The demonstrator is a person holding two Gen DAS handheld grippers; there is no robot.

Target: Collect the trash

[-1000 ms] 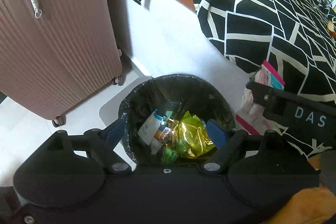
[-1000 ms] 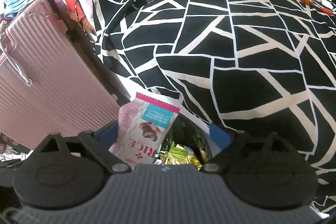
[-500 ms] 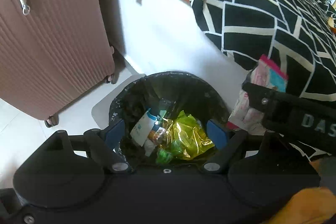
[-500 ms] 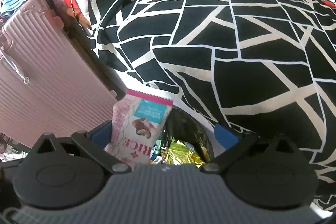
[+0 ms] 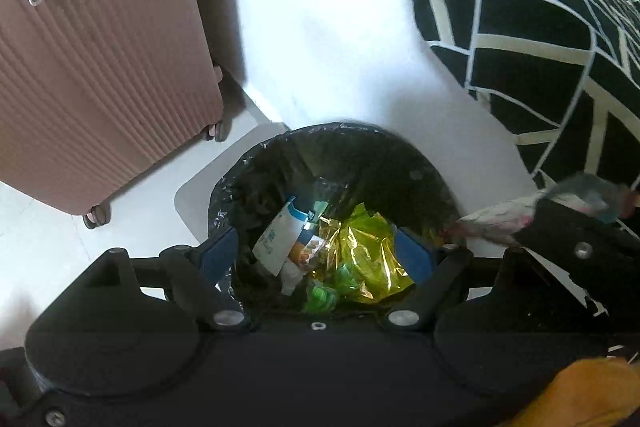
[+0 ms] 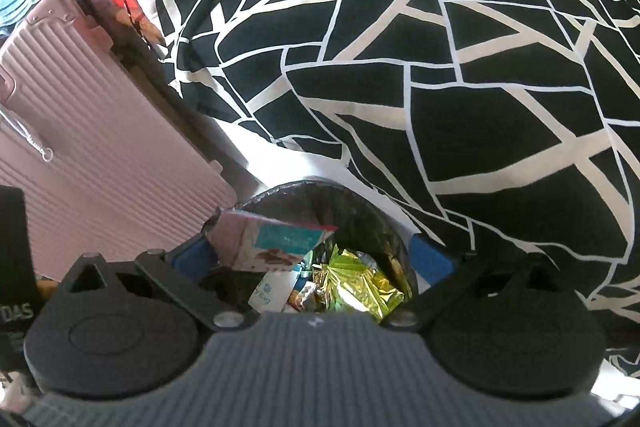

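Pink snack wrapper (image 6: 268, 243) tips flat over the bin (image 6: 360, 203).

A pink snack wrapper (image 6: 267, 243) with a teal label tilts over the rim of the black-lined trash bin (image 6: 362, 205), which holds a golden foil wrapper (image 5: 366, 259) and other packets.

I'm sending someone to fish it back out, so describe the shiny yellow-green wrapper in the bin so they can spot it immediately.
Find the round bin lined with a black plastic bag, standing on the pale floor between the ribbed pink suitcase and the black-and-white patterned bedspread. Inside, on top of the pile, lies the crumpled yellow-green foil wrapper. It alone is metallic and glossy; the white-and-blue packet beside it is matte.
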